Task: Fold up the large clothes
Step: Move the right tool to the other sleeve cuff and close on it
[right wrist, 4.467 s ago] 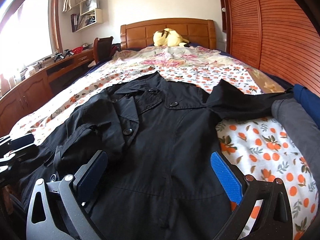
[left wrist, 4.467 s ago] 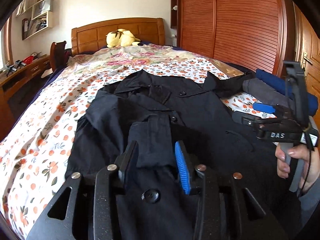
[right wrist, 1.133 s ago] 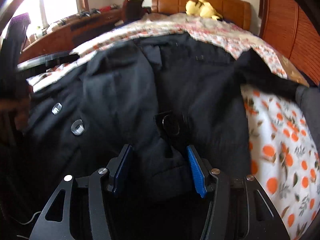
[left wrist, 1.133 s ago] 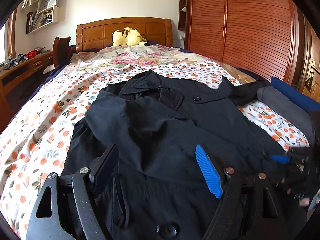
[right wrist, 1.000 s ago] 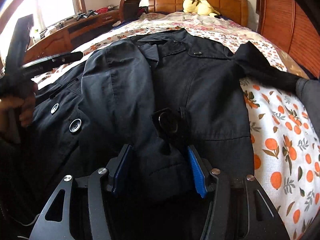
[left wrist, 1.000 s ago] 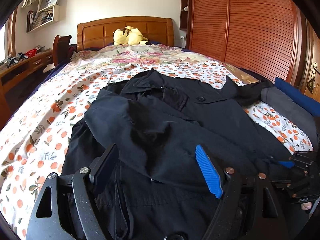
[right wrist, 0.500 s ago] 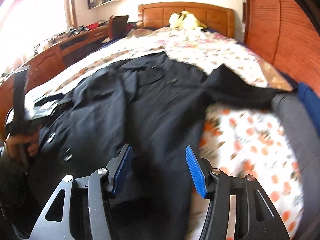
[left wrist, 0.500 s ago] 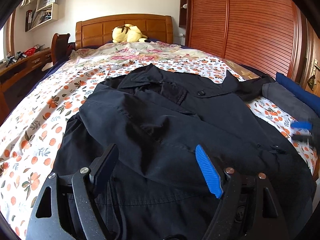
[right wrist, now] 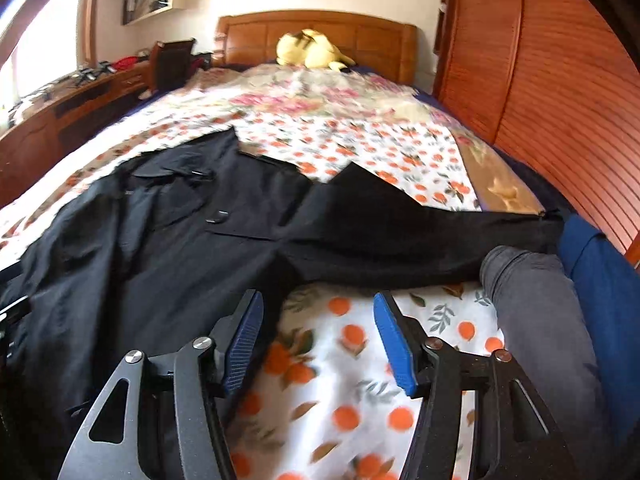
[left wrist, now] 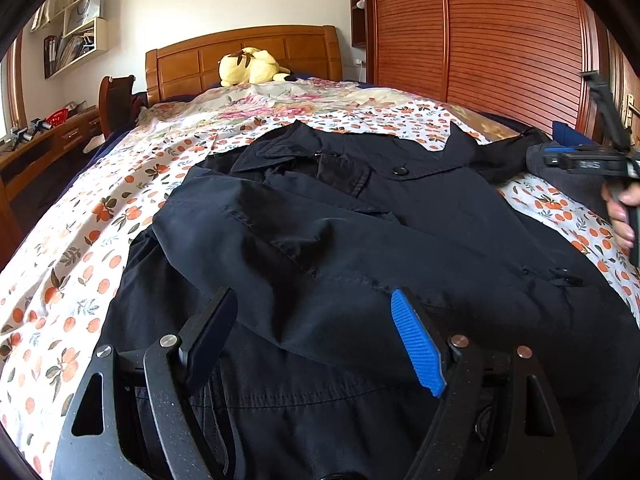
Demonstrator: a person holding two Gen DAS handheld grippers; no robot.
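Left wrist view looks over a black coat [left wrist: 360,240] spread on the bed [left wrist: 80,232], its collar toward the headboard [left wrist: 240,56], one sleeve folded across the front. The left tool [left wrist: 312,332] hangs above the coat's lower part with its jaws wide and nothing between them. At the right edge a hand [left wrist: 622,220] holds the right tool [left wrist: 556,158] over the bed's right side. Right wrist view shows the right tool [right wrist: 316,336] above the orange-print sheet [right wrist: 340,360], just beside the coat's right edge; its jaws are opening and only bare sheet shows between them. The coat's other sleeve [right wrist: 420,236] stretches out ahead of this tool toward a grey garment [right wrist: 540,308] and a blue one [right wrist: 600,288]. A yellow plush [right wrist: 312,54] lies at the headboard.
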